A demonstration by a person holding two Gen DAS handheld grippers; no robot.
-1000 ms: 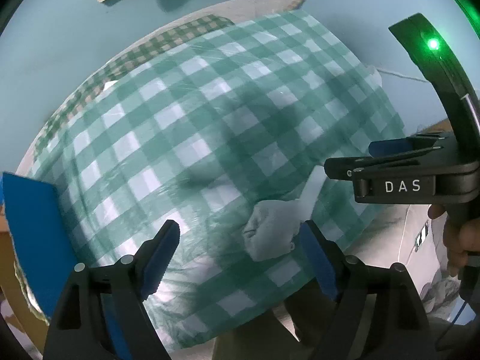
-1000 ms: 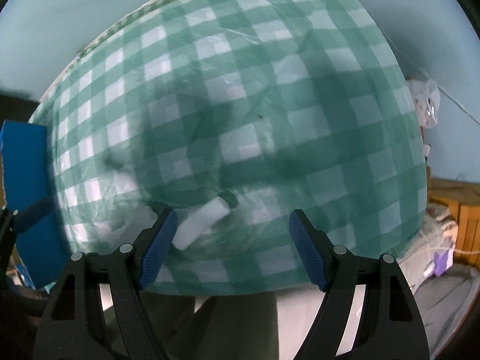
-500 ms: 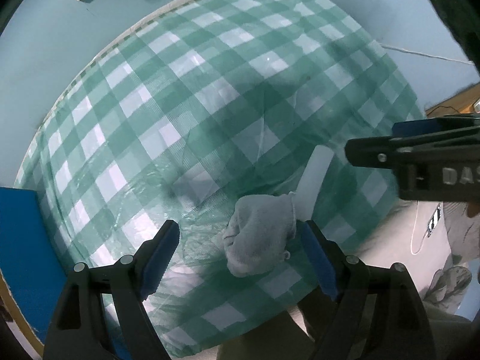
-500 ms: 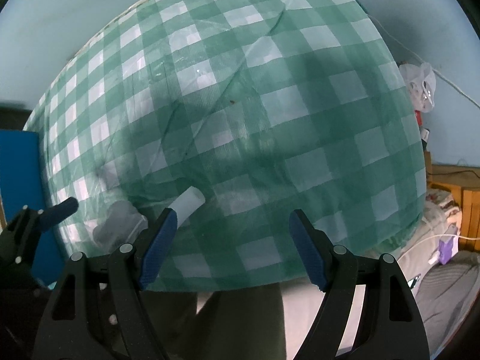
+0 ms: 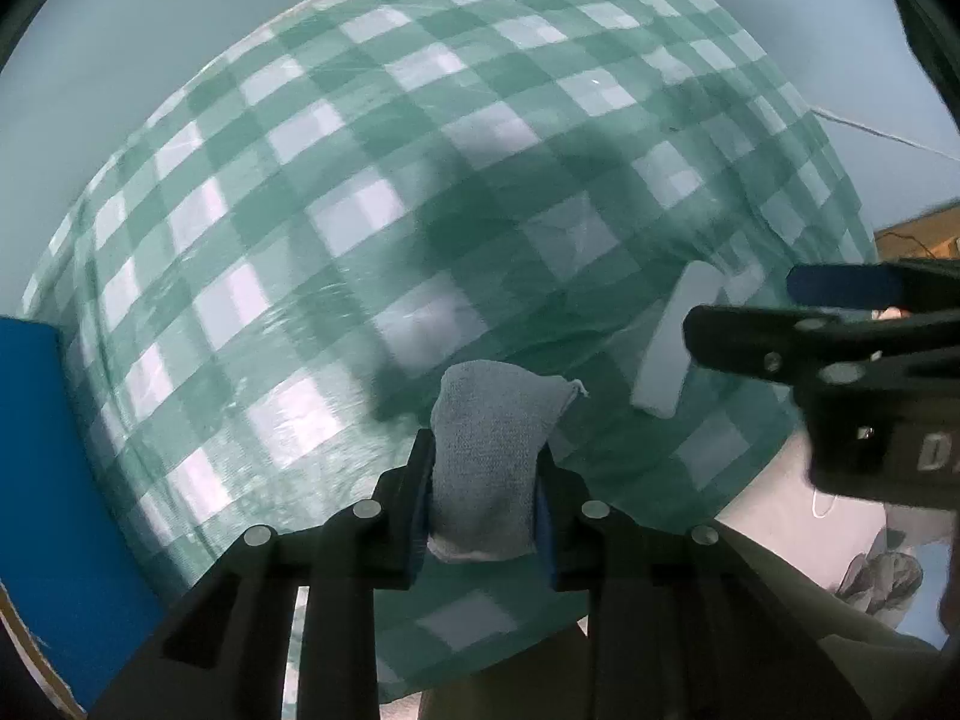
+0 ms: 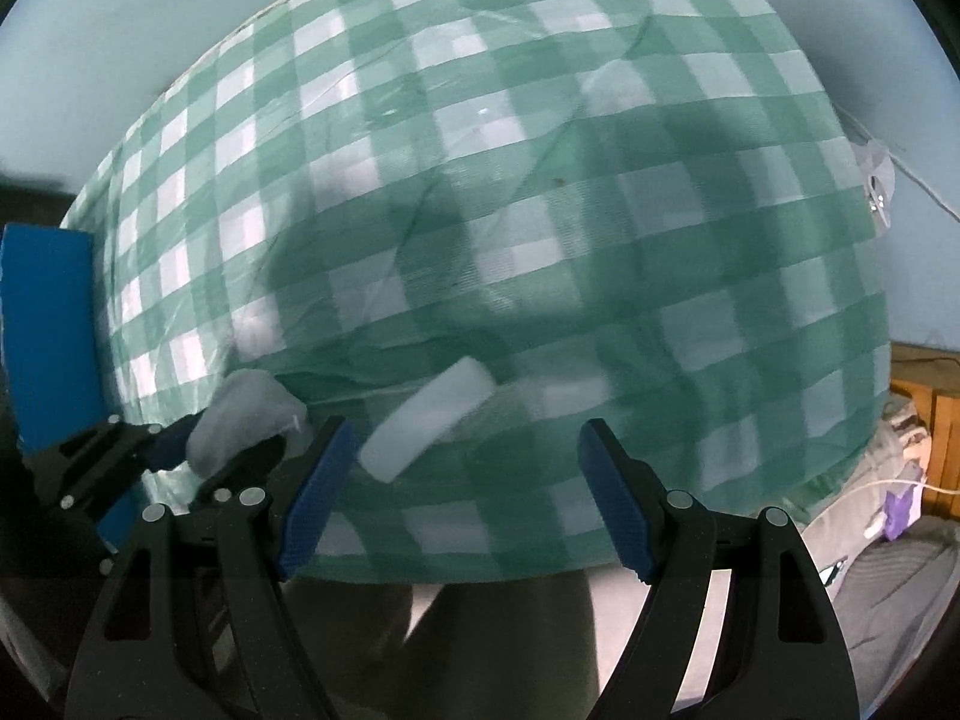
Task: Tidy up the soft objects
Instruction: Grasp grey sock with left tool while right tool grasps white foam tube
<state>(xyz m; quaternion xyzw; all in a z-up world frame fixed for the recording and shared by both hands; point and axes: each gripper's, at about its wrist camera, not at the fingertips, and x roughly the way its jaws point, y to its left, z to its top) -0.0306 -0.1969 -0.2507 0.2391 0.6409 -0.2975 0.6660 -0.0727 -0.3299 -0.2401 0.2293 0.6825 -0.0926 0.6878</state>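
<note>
My left gripper (image 5: 483,486) is shut on a grey knitted cloth bundle (image 5: 489,438), near the front edge of the green checked tablecloth (image 5: 372,192). The bundle also shows in the right wrist view (image 6: 240,420), held by the left gripper (image 6: 198,450). A white soft bar (image 5: 675,348) lies on the cloth to the right of the bundle; it shows in the right wrist view (image 6: 426,420). My right gripper (image 6: 462,492) is open and empty, just in front of the bar. In the left wrist view it (image 5: 840,306) is at the right edge.
A blue flat panel (image 5: 42,480) stands at the table's left edge, also in the right wrist view (image 6: 45,330). Bedding and cables (image 6: 888,516) lie off the table's right side. The light blue wall (image 5: 120,30) is behind the table.
My left gripper has closed on the grey cloth bundle, which lay loose between its open fingers before. The right gripper has moved closer to the white bar.
</note>
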